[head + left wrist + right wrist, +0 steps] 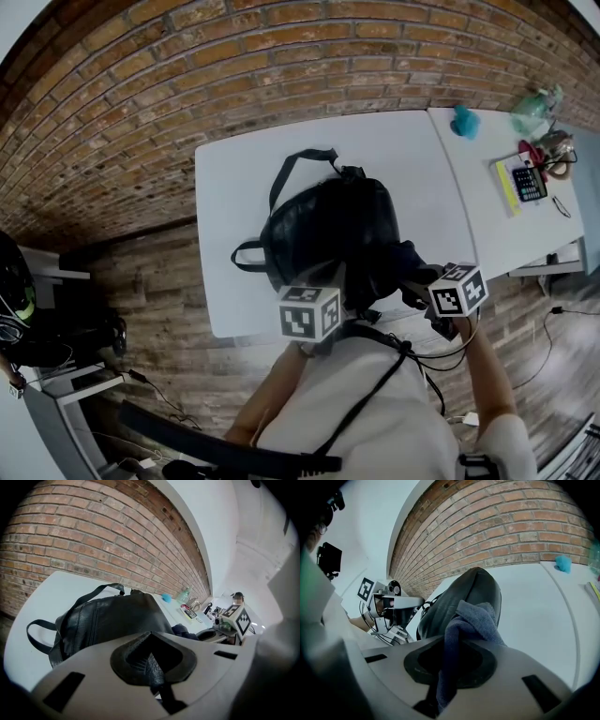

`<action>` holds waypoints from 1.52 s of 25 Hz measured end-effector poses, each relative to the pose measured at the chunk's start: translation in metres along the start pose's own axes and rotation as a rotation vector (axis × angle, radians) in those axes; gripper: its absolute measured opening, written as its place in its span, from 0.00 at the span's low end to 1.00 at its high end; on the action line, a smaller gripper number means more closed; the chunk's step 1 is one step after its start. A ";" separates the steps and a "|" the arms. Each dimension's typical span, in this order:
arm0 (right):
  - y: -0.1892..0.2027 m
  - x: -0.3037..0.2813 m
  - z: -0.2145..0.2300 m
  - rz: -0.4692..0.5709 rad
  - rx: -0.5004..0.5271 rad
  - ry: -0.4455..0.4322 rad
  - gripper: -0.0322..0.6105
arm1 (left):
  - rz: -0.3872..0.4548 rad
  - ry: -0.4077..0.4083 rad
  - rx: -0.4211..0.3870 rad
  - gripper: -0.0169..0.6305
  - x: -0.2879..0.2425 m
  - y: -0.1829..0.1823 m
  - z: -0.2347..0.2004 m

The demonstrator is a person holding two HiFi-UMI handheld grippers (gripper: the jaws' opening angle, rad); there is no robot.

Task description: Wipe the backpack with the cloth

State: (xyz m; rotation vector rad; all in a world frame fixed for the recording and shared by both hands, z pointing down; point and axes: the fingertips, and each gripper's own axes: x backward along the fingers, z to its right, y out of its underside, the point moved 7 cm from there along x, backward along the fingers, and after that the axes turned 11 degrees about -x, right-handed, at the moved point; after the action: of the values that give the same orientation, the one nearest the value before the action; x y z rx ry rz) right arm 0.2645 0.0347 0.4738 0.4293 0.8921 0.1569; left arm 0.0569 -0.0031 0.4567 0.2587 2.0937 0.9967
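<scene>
Black leather backpack (pixel 328 225) lying on white table (pixel 234 187) nr front edge, L gripper (pixel 151 663) clamped on a fold of its leather, R gripper (pixel 449 670) pinching grey-blue cloth (pixel 474 618) at bag's right side, brick wall (pixel 187 66) behind, wood-plank floor (pixel 155 281) below.

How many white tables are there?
2. The left table holds the backpack. The right table stands beside it, holding a calculator. Others may be out of view.
</scene>
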 end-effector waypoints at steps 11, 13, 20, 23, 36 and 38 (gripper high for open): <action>0.017 0.006 -0.007 -0.041 -0.024 -0.037 0.12 | 0.004 -0.003 0.007 0.03 0.001 0.001 0.001; 0.019 0.007 -0.007 -0.053 -0.019 -0.043 0.12 | 0.005 -0.006 0.009 0.03 0.001 0.001 0.002; 0.000 0.013 0.001 -0.125 0.027 -0.051 0.12 | 0.015 -0.024 0.021 0.03 0.005 0.001 -0.002; -0.026 0.018 0.008 -0.102 0.083 -0.021 0.12 | 0.019 -0.031 0.030 0.03 0.006 0.001 -0.006; -0.175 -0.011 0.004 0.152 0.259 0.046 0.12 | 0.020 -0.044 0.030 0.03 0.009 -0.002 -0.014; -0.190 -0.020 0.003 0.158 0.275 0.067 0.12 | 0.019 -0.047 0.033 0.03 0.010 -0.002 -0.016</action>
State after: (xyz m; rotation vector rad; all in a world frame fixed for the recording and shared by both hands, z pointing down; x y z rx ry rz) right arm 0.2462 -0.1440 0.4096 0.7551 0.9498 0.1948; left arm 0.0389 -0.0090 0.4560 0.3161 2.0703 0.9586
